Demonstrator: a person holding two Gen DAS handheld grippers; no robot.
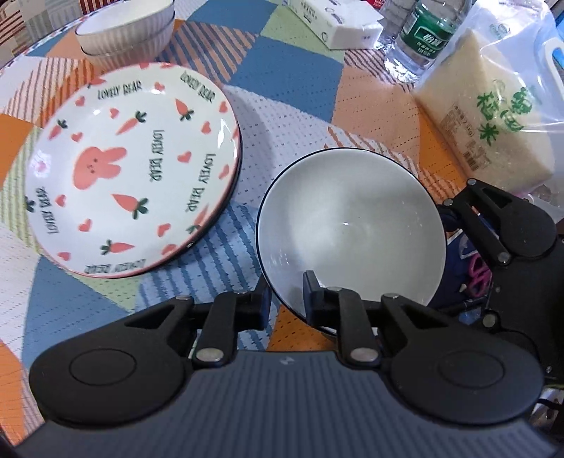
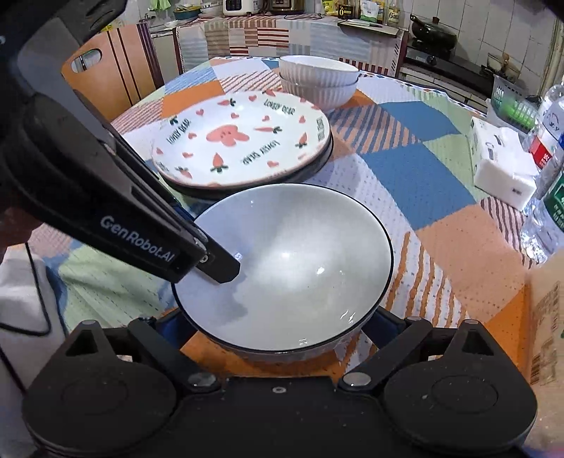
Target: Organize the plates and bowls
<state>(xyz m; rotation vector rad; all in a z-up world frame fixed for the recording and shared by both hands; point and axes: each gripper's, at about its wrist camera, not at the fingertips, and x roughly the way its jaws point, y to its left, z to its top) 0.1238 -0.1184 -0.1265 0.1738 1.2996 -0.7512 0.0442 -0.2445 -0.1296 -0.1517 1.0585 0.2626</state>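
A grey bowl (image 1: 349, 218) with a thin dark rim stands on the patchwork tablecloth (image 1: 292, 119). My left gripper (image 1: 286, 299) is shut on the bowl's near rim, one pad inside and one outside. In the right wrist view its inner finger (image 2: 222, 267) reaches into the grey bowl (image 2: 299, 253) from the left. My right gripper (image 2: 278, 327) is open, its jaws wide on either side of the bowl's lower wall, with cloth showing beside the left pad. A rabbit-and-carrot plate (image 1: 134, 169) (image 2: 243, 141) lies on a dark-rimmed plate. Two white ribbed bowls (image 1: 127, 31) (image 2: 317, 81) are stacked behind.
A bag of rice (image 1: 493, 112), a water bottle (image 1: 430, 31) and a tissue pack (image 1: 338, 24) (image 2: 500, 169) crowd the table's right side. Pink scissors (image 1: 477, 278) lie below the right gripper. A wooden chair back (image 2: 105, 70) stands beyond the far left edge.
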